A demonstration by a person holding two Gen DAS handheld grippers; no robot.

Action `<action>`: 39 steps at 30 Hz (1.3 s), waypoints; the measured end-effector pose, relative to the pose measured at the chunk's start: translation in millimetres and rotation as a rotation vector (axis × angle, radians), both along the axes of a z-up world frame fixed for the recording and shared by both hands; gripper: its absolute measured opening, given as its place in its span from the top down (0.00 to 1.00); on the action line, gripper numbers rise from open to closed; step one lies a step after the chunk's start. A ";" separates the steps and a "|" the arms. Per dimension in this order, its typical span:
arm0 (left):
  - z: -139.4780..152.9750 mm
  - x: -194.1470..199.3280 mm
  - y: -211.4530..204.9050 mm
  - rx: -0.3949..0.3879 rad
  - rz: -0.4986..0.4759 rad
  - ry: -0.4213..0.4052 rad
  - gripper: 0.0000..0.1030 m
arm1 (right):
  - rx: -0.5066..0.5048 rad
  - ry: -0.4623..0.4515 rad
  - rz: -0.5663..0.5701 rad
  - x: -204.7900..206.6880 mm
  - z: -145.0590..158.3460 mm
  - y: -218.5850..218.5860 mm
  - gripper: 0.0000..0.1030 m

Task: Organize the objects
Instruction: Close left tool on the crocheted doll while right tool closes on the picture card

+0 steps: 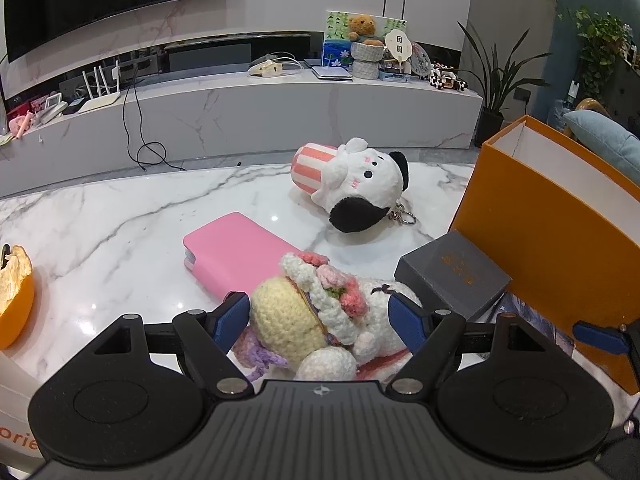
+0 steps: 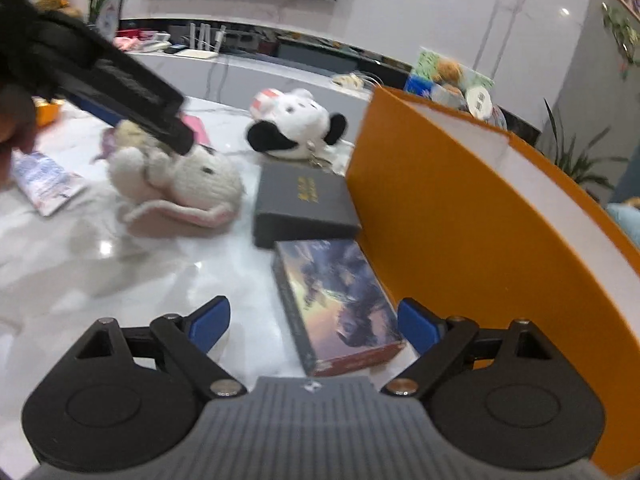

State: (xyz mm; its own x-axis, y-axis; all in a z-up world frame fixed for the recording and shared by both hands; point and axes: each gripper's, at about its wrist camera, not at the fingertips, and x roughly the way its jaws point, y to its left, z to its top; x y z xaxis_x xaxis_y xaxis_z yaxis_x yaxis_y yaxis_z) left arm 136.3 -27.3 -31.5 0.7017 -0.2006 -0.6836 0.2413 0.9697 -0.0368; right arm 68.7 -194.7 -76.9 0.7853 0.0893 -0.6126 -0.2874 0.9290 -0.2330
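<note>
Left gripper (image 1: 320,318) spread around the crocheted doll (image 1: 320,312), pads not visibly pressing. Right gripper (image 2: 314,326) spread over the picture box (image 2: 340,300); orange box (image 2: 460,216) at three o'clock.

Each tool is showing a matte black body with a ribbed grey centre plate bearing a small cross mark. The left tool (image 1: 320,318) and right tool (image 2: 314,326) are carrying blue pads (image 1: 230,316) on black linkage arms pinned with silver screws.
</note>
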 end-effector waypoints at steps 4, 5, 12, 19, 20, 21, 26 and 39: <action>-0.3 0.4 0.3 -0.003 0.002 0.001 0.13 | 0.007 0.008 -0.020 6.7 -6.5 -6.3 0.11; -0.4 0.4 0.0 -0.002 0.002 0.001 0.13 | 0.018 0.014 -0.013 9.1 -8.7 -6.3 0.11; 0.3 -1.2 1.4 -0.005 -0.002 0.003 0.13 | 0.071 0.109 -0.009 14.5 2.2 -6.9 0.21; 4.5 -5.4 3.7 -0.011 -0.004 -0.004 0.13 | 0.113 0.141 0.069 -8.9 9.3 5.3 0.24; 4.2 -5.0 3.1 -0.010 -0.004 -0.003 0.13 | 0.105 0.131 0.062 -9.1 8.0 6.1 0.24; 4.2 -5.1 3.1 -0.010 -0.005 -0.003 0.13 | 0.115 0.135 0.054 -6.3 5.6 6.6 0.24; 0.7 -4.1 -2.6 0.021 -0.006 -0.014 0.12 | 0.154 0.153 0.010 12.8 -3.3 7.2 0.24; -2.6 -3.0 -7.3 0.042 -0.005 -0.065 0.37 | 0.173 0.217 0.008 16.4 1.6 -5.2 0.40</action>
